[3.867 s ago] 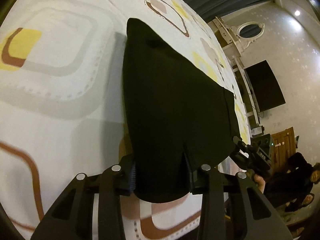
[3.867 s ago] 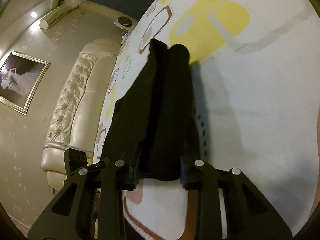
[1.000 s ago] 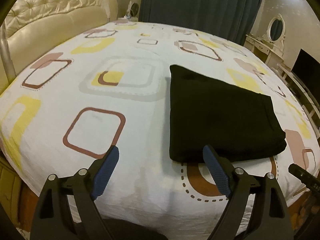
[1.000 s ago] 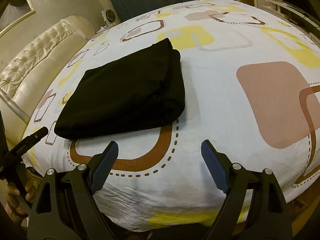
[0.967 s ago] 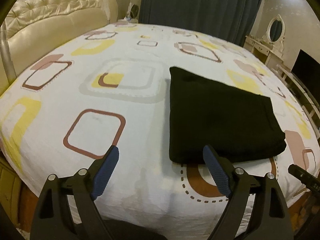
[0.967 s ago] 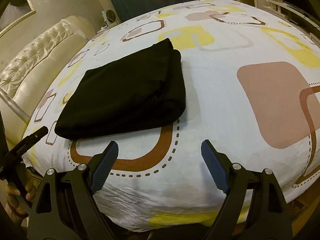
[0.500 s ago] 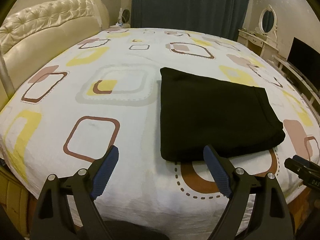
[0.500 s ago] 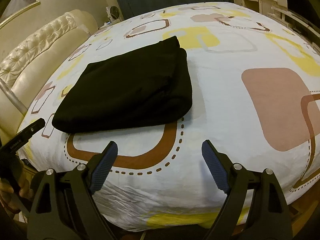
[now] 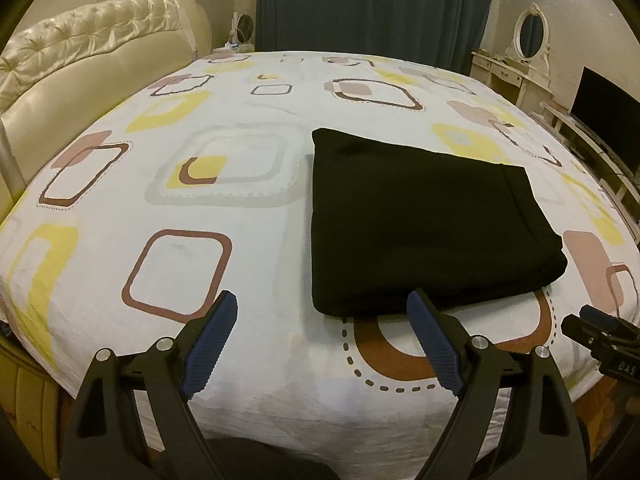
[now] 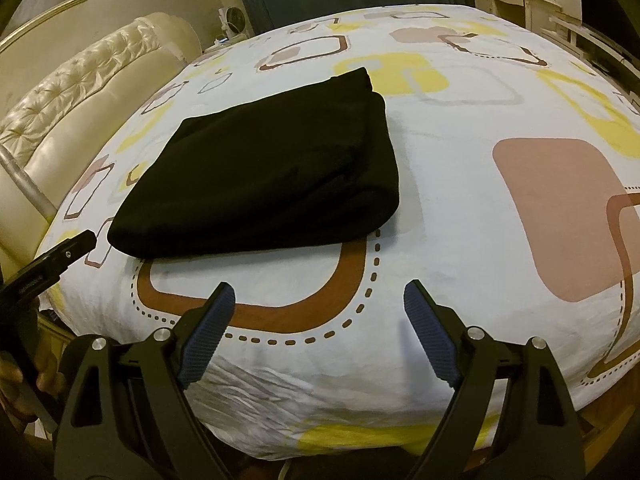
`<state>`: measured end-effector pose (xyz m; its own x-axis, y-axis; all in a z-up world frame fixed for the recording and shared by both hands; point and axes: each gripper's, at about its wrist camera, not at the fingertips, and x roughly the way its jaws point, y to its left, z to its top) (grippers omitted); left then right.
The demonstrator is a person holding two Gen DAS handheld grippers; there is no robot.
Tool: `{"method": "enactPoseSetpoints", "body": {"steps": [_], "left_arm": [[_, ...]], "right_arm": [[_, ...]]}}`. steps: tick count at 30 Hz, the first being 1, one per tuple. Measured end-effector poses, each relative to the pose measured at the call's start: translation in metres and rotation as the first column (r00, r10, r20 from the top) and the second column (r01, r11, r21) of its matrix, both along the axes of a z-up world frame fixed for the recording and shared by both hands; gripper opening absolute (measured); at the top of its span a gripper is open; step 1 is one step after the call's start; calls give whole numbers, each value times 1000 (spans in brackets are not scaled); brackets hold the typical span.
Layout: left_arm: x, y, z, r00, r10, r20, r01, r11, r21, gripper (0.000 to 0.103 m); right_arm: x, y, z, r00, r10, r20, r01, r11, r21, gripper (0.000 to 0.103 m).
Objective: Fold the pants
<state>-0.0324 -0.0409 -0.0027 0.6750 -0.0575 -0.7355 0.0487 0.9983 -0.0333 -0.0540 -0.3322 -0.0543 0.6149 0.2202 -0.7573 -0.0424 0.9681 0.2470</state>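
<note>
The black pants (image 9: 424, 224) lie folded in a flat rectangle on the patterned bed sheet (image 9: 192, 200), near the bed's front edge. They also show in the right wrist view (image 10: 272, 168). My left gripper (image 9: 322, 320) is open and empty, held back at the bed's edge, just left of the pants' near corner. My right gripper (image 10: 318, 312) is open and empty, off the front edge, apart from the pants.
A cream tufted headboard (image 9: 88, 60) runs along the left. Dark curtains (image 9: 376, 8) hang behind the bed. A dresser with an oval mirror (image 9: 528, 36) and a dark TV screen (image 9: 604, 104) stand at the right.
Both grippers let go of the pants, opened and drew back to the bed's edge. The pants now lie folded flat. In the last second the views only shifted slightly.
</note>
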Motion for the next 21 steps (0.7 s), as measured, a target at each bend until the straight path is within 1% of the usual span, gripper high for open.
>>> {"method": "enactPoseSetpoints", "body": {"steps": [7,10,12,13,15,16,18,21], "left_arm": [[-3,-4,4,1000,-19,23,18,1000,13,86],[-4,-4,6,999,-26,35,25,1000,9,86],[-3,-3,6,999,-30,35,31,1000,-1,88],[-3,-2,7,999,-23,30,23,1000,-7,91],[-3,1,10,1000,7,19,-7,1000,-18,92],[-3,3,11,1000,-3,19,4,999,-44,92],[-4,5,15,998,-64,29,67,991,-112,92],[-6,0,21,995,-86,56,90,994,-69,92]], "right_arm": [[-2,4,0,1000,13,-1,-13,1000,2,86],[-2,6,-3,1000,16,-10,-16,1000,2,86],[-2,6,-3,1000,17,-9,-17,1000,-2,86],[-2,6,-3,1000,15,-8,-15,1000,0,86],[-3,6,-2,1000,13,-2,-13,1000,-3,86],[-3,6,-2,1000,16,3,-16,1000,-8,86],[-3,7,-2,1000,21,4,-21,1000,-9,86],[-3,6,-4,1000,22,-5,-22,1000,0,86]]}}
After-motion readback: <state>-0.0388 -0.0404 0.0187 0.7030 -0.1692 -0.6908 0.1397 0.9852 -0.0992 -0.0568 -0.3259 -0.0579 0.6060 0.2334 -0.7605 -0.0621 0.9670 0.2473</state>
